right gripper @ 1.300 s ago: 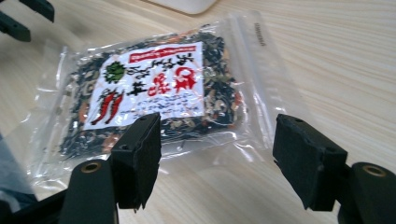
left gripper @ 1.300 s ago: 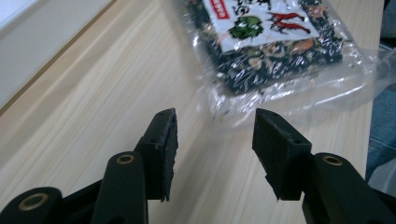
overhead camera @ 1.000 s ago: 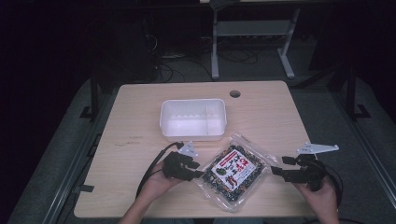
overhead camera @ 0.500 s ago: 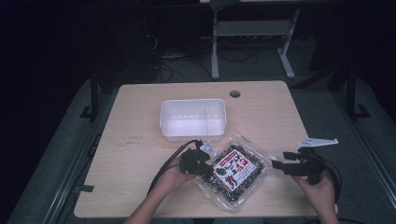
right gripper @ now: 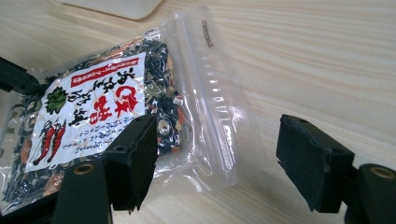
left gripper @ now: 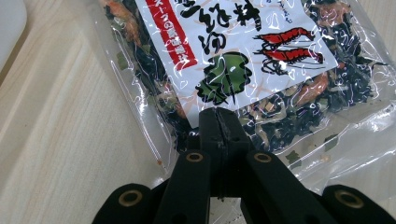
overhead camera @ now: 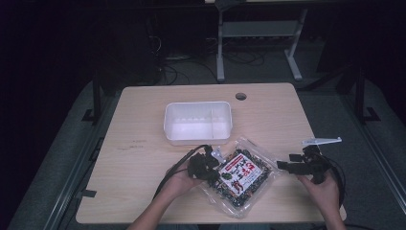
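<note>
Our left claw [left gripper: 219, 122] is clamped shut on the near edge of the seaweed packet [overhead camera: 241, 175], which lies flat on the desk [overhead camera: 143, 158] and runs lengthwise away from that claw toward the white tray [overhead camera: 198, 122]. Our right claw [right gripper: 217, 161] stands wide open just off the packet's clear zip-seal end [right gripper: 217, 102], the seal lying ahead of it and slightly to its left. We judge the right claw the one placed to take that free end.
</note>
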The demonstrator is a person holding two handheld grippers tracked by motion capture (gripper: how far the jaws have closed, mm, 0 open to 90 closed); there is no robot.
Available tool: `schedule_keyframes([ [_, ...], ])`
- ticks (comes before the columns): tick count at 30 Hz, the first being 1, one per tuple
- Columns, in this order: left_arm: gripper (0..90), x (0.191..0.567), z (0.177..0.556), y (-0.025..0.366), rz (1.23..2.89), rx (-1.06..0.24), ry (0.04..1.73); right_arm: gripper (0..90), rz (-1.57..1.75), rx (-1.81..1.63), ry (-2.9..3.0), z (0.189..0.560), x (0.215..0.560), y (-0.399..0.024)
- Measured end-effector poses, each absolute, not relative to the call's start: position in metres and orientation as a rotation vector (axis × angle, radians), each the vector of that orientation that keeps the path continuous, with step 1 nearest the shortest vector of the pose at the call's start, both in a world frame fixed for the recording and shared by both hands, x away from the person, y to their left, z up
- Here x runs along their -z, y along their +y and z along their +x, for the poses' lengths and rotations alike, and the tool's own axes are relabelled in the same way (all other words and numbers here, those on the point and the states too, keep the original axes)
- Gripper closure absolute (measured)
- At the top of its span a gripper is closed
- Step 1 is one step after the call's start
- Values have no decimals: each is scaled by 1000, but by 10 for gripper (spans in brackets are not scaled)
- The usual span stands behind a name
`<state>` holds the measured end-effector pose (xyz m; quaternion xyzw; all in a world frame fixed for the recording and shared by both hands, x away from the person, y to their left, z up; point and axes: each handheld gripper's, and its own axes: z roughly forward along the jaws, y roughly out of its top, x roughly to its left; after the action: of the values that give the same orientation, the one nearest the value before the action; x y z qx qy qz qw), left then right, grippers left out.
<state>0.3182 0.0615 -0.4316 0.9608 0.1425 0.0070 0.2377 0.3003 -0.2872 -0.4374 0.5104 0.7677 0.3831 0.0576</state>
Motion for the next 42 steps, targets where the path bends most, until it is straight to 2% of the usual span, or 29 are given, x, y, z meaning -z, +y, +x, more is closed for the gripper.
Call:
schedule_keyframes([
  [13,898,433,317,61,2646,-8,369,312,1666,-1157,2308,304,449,-297],
  [25,897,433,317,61,2645,-15,367,420,1774,-1215,2311,306,457,-306],
  [29,898,433,317,61,2645,-15,363,499,1787,-1284,2331,307,460,-305],
  [31,897,433,316,62,2641,-19,362,574,1775,-1309,2376,308,463,-301],
  [34,898,434,316,63,2623,-16,371,633,1763,-1252,2412,309,467,-296],
  [38,897,434,316,64,2617,-18,373,818,1762,-1264,2382,307,465,-301],
  [42,897,435,315,65,2609,-20,374,883,1768,-1332,2379,306,465,-305],
])
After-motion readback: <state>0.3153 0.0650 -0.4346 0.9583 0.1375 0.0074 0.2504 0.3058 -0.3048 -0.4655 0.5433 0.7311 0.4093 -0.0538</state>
